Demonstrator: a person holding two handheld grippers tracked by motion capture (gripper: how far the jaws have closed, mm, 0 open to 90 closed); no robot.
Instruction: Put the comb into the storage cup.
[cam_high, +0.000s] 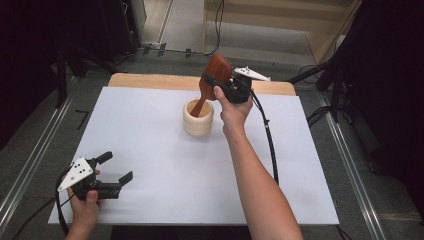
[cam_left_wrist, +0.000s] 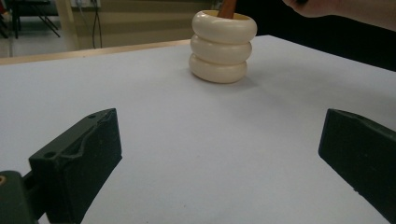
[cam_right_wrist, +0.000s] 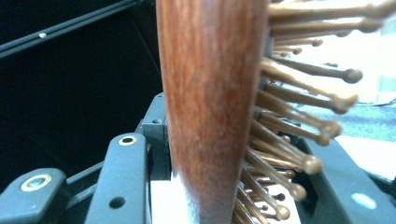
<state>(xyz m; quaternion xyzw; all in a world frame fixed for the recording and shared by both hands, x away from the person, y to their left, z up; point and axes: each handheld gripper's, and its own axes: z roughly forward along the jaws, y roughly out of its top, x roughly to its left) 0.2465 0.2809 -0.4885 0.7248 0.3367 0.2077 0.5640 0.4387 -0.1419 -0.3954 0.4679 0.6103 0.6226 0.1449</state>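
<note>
Glossy wooden hairbrush (cam_right_wrist: 210, 107), smooth cream holder (cam_left_wrist: 223, 46)

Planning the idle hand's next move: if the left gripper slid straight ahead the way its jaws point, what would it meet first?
Probably the cream ribbed three-ring holder. The left gripper, jaws open, faces bare white table sheet up to it. The holder sits near centre, so contact looks likely, though depth is unclear.
</note>
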